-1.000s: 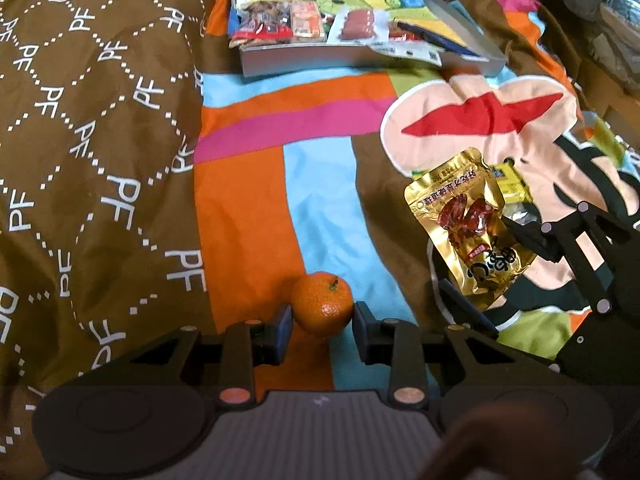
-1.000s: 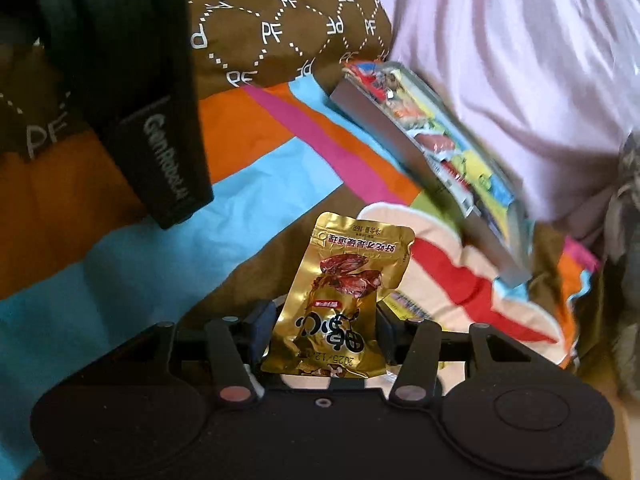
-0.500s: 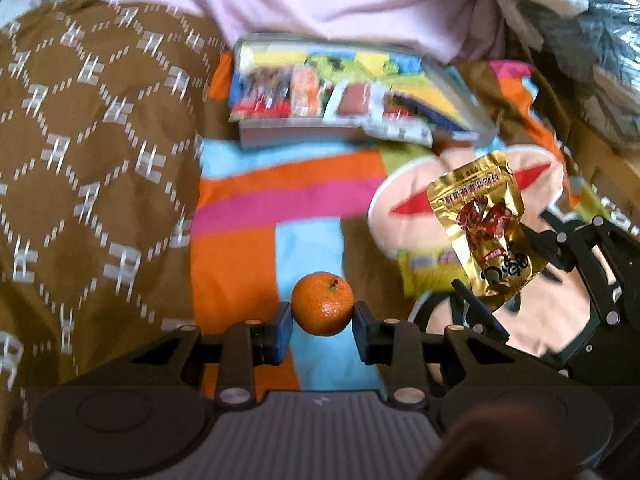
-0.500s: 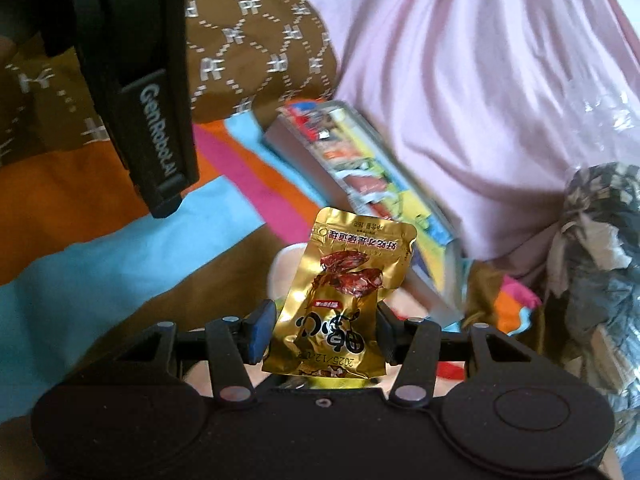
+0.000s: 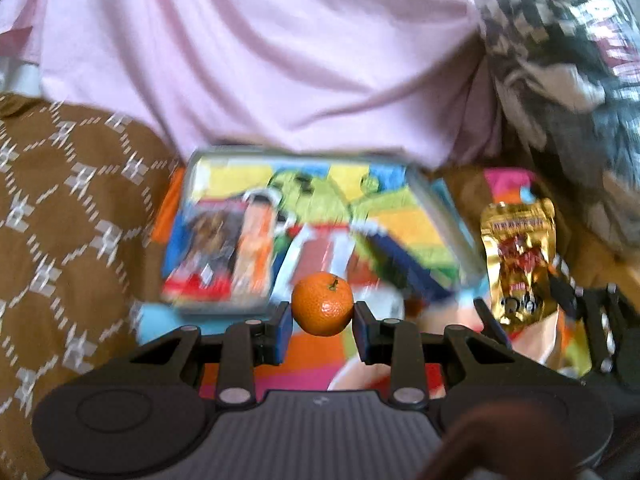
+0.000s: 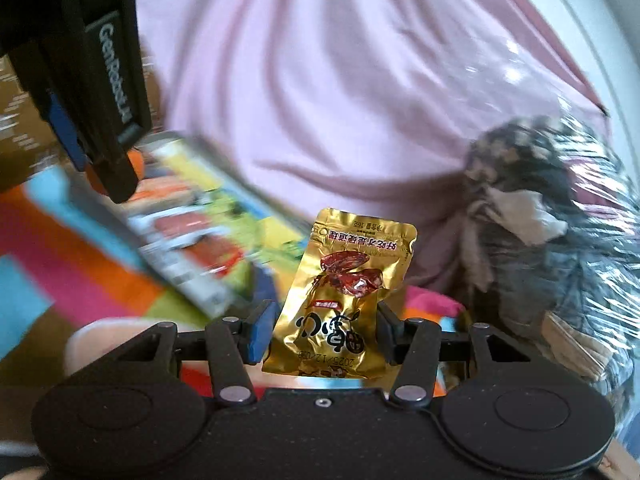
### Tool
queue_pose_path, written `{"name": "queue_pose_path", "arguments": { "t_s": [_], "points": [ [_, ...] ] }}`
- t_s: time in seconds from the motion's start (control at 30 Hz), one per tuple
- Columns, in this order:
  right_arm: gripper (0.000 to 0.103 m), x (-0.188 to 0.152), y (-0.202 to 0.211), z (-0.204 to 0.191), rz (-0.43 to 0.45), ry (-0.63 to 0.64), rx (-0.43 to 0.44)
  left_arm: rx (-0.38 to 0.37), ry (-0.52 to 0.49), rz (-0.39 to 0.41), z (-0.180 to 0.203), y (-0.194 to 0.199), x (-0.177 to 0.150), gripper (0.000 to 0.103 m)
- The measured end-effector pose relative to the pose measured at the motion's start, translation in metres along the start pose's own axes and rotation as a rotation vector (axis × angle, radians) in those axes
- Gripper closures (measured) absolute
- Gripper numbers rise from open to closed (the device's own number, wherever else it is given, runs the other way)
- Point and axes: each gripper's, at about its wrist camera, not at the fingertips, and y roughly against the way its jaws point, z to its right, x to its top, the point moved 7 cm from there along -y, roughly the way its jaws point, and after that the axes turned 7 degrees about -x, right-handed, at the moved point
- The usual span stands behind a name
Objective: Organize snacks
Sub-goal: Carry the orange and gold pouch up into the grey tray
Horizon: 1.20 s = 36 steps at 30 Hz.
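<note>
My left gripper (image 5: 322, 322) is shut on a small orange mandarin (image 5: 322, 309), held in the air just in front of a shallow grey tray (image 5: 224, 307) with several snack packets on a colourful liner. My right gripper (image 6: 323, 332) is shut on a gold foil snack pouch (image 6: 348, 300), upright between its pads. That gold pouch (image 5: 518, 264) also shows at the right of the left wrist view, beside the tray's right wall. In the right wrist view the tray (image 6: 188, 280) lies blurred to the left, partly behind the left gripper's body (image 6: 80, 72).
A brown patterned blanket (image 5: 60, 216) lies left of the tray. Pink fabric (image 5: 260, 60) rises behind it. A plastic-wrapped dark bundle (image 6: 560, 220) sits at the right. A multicoloured bedspread (image 6: 48, 280) lies under the tray.
Both grippers have lifted and moved forward toward the tray, carrying the mandarin and the gold pouch. The tray now looks much nearer and blurred.
</note>
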Motion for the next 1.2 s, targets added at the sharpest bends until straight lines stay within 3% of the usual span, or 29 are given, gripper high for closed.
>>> {"name": "queue_pose_path", "arguments": {
  "t_s": [0.23, 0.57, 0.83, 1.2],
  "points": [
    [0.049, -0.002, -0.068, 0.034, 0.02, -0.072, -0.069, -0.025, 0.044, -0.007, 0.013, -0.059, 0.043, 0.068],
    [0.049, -0.012, -0.104, 0.017, -0.024, -0.092, -0.004, -0.006, 0.036, -0.099, 0.024, -0.122, 0.04, 0.068],
    [0.049, -0.021, -0.116, 0.009, -0.093, -0.105, 0.046, 0.001, 0.024, -0.16, 0.032, -0.144, 0.029, 0.068],
    [0.048, -0.024, -0.121, 0.008, -0.12, -0.112, 0.063, 0.027, -0.009, -0.162, 0.035, -0.149, 0.027, 0.066]
  ]
}}
